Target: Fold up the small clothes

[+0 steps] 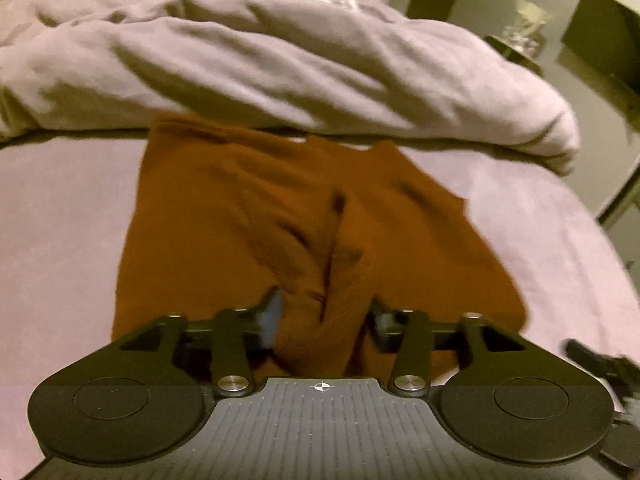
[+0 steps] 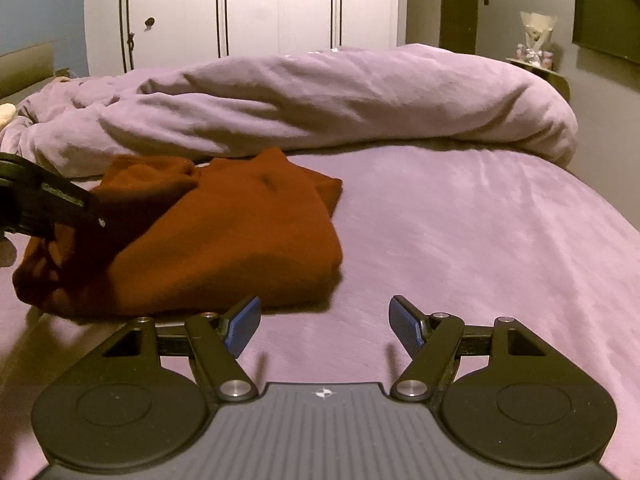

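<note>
While rust garment [image 1: 248, 216] lies on bed [image 1: 60, 208] | L claw [image 1: 324, 320] straddles fold (grip unclear) | R claw [image 2: 324, 328] wide, empty

We record one bed [image 2: 460, 232], covered with a smooth lilac sheet. Directly on it we count two items. First, a bunched lilac duvet [image 2: 320, 100], heaped in a long rumpled roll across the far side of the bed. Second, a rust-orange garment [image 2: 224, 248], partly folded and creased, lying just in front of the duvet; in the left wrist view its far edge [image 1: 240, 128] reaches the foot of the duvet. To the right of the garment we see only bare sheet.
</note>
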`<state>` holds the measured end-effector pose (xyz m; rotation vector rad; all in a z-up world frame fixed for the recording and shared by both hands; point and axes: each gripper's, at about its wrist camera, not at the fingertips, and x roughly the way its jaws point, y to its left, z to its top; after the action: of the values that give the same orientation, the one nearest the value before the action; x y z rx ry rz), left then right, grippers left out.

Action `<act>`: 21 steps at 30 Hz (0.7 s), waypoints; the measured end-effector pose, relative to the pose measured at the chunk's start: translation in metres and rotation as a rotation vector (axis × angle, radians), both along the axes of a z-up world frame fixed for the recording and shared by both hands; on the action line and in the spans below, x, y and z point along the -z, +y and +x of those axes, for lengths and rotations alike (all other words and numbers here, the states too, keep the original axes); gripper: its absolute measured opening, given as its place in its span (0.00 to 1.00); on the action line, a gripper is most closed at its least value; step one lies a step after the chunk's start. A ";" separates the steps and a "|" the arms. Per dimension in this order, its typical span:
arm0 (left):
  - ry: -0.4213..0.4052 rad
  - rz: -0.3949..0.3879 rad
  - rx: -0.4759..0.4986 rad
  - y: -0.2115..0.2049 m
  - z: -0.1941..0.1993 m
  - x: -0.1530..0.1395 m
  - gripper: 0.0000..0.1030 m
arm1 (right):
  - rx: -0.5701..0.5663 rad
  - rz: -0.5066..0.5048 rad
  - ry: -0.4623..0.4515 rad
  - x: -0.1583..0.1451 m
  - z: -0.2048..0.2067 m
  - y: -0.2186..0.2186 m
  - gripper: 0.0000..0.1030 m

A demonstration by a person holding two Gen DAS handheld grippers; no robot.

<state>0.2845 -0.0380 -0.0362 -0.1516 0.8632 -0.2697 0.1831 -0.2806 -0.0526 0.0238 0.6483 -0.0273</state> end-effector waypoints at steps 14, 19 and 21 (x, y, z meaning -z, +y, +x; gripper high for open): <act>0.008 -0.019 -0.305 0.066 -0.015 -0.003 0.52 | 0.044 -0.048 0.057 0.014 0.005 0.000 0.69; 0.058 0.044 -0.236 0.046 -0.003 0.015 0.68 | 0.048 -0.051 0.085 0.016 0.006 0.000 0.69; 0.050 0.055 -0.221 0.044 -0.007 0.015 0.72 | 0.046 -0.036 0.062 0.007 0.009 0.002 0.69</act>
<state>0.2779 0.0056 -0.0509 -0.2020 0.8943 -0.0356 0.1926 -0.2785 -0.0593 0.0035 0.7092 -0.0837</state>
